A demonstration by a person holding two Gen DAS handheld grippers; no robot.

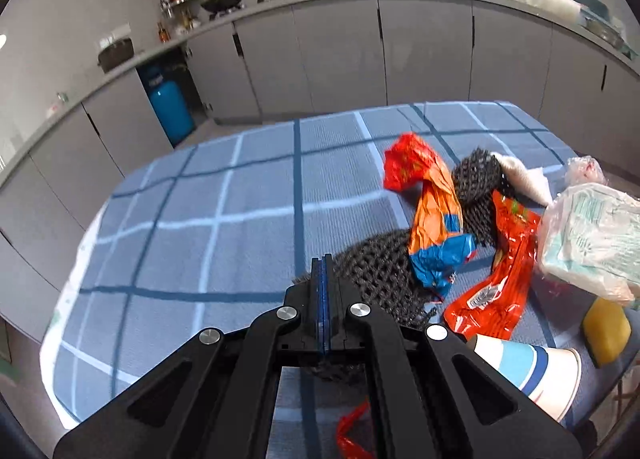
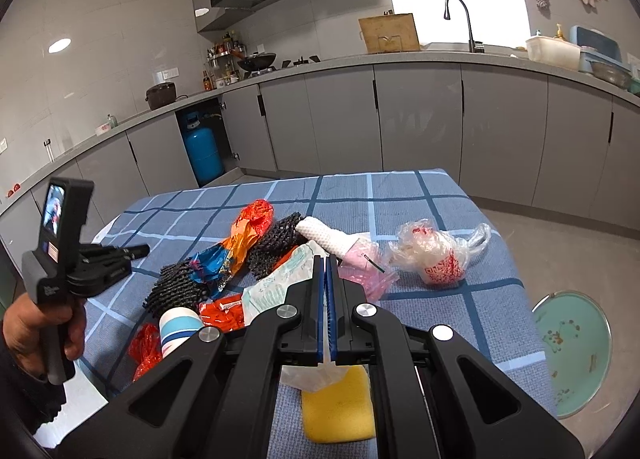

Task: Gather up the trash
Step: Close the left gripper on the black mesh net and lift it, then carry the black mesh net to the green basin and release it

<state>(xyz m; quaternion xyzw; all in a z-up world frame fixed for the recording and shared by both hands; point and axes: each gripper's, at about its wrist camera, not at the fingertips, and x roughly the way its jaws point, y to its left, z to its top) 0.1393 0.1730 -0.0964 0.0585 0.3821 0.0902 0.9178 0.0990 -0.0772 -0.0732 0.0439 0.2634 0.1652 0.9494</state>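
Observation:
Trash lies on a blue checked tablecloth (image 1: 224,227). My left gripper (image 1: 323,263) is shut on the edge of a black foam net (image 1: 380,271). An orange and blue snack bag (image 1: 434,219) lies over that net, with a red wrapper (image 1: 496,279) beside it. My right gripper (image 2: 325,263) is shut on a pale tissue packet (image 2: 280,287), whose plastic pokes out behind the jaws above a yellow sponge (image 2: 338,407). A striped paper cup (image 2: 178,329) lies at the near edge. The left gripper also shows in the right wrist view (image 2: 136,250).
A clear bag with a red-printed cup (image 2: 440,255), a pink bag (image 2: 366,271) and a white foam sleeve (image 2: 324,237) lie further right. A teal plate (image 2: 572,351) sits off the table's right edge. Grey kitchen cabinets (image 2: 420,119) and a blue gas cylinder (image 2: 202,151) stand behind.

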